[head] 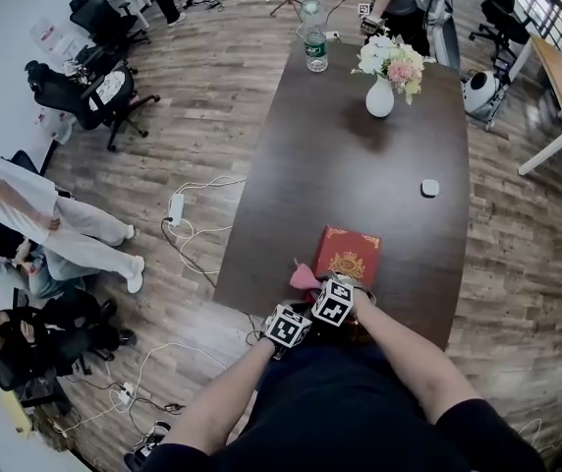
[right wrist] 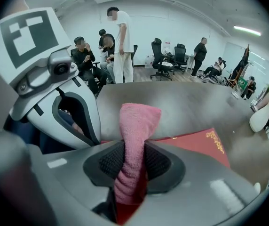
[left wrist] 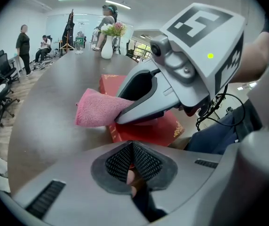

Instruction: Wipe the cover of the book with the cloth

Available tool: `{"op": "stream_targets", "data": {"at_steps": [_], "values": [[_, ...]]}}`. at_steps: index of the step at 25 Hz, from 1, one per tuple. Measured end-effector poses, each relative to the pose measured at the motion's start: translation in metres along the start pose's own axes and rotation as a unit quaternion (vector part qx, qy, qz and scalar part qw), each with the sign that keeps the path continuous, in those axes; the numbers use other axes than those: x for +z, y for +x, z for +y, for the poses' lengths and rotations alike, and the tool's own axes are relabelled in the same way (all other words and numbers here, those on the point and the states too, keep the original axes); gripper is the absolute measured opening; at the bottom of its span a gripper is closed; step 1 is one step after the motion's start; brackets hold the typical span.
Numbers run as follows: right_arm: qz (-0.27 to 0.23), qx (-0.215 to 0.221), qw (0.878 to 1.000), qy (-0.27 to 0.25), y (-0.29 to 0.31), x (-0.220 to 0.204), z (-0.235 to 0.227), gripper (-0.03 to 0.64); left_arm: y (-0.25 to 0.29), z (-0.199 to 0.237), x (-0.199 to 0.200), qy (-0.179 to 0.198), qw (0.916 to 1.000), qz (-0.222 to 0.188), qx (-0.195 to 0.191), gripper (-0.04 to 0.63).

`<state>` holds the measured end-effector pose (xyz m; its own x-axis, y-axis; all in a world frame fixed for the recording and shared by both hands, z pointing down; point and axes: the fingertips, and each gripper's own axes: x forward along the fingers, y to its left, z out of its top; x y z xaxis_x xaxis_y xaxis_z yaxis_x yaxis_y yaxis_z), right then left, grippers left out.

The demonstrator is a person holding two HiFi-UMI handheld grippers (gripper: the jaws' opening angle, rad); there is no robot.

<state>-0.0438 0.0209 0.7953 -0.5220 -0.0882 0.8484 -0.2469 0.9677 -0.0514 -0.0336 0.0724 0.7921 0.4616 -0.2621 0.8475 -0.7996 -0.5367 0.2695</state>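
Pink cloth (head: 304,277) pokes out ahead of the right gripper (head: 320,293) in the head view, over the near left corner of the red book (head: 349,255). The book lies flat at the near edge of the dark table (head: 360,155). The left gripper (head: 288,325) sits just beside the right one, on its left and nearer the person, off the book.

In the left gripper view its jaws are pressed together with nothing between them. Ahead and to the right, the other gripper holds the cloth, whose free end droops past the book's corner.

In the right gripper view the jaws clamp a bunched fold of the cloth. The loose end stands out beyond the tips, and the cover spreads below and to their right.

The wipe looks barely begun. To do it well, I judge the right gripper should tip down until the cloth lies flat on the cover, then sweep across with light pressure. The left gripper could pin the near corner so the book does not slide.
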Motion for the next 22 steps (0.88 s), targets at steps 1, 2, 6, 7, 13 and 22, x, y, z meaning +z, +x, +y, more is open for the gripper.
{"op": "stream_targets", "data": {"at_steps": [1, 2, 6, 7, 13, 22], "values": [[0.000, -0.002, 1.000, 0.001, 0.000, 0.000, 0.000, 0.117, -0.001, 0.000, 0.000, 0.000, 1.0000, 0.000, 0.000, -0.005], [0.000, -0.005, 1.000, 0.001, 0.000, -0.001, -0.001, 0.117, -0.001, 0.000, 0.000, 0.001, 1.0000, 0.000, 0.000, -0.005], [0.002, -0.005, 1.000, 0.008, 0.000, -0.005, -0.001, 0.117, 0.000, 0.002, -0.004, 0.000, 1.0000, 0.006, 0.001, -0.005], [0.004, -0.004, 1.000, 0.009, -0.001, -0.006, -0.001, 0.117, 0.001, 0.002, -0.004, 0.001, 1.0000, 0.006, 0.001, -0.005], [0.009, -0.005, 1.000, 0.016, -0.007, -0.015, -0.004, 0.117, 0.005, 0.002, -0.004, 0.001, 1.0000, 0.005, 0.002, -0.005], [0.011, -0.009, 1.000, 0.022, -0.013, -0.025, -0.004, 0.117, -0.001, 0.000, -0.001, -0.002, 1.0000, 0.003, 0.000, -0.005]]}}
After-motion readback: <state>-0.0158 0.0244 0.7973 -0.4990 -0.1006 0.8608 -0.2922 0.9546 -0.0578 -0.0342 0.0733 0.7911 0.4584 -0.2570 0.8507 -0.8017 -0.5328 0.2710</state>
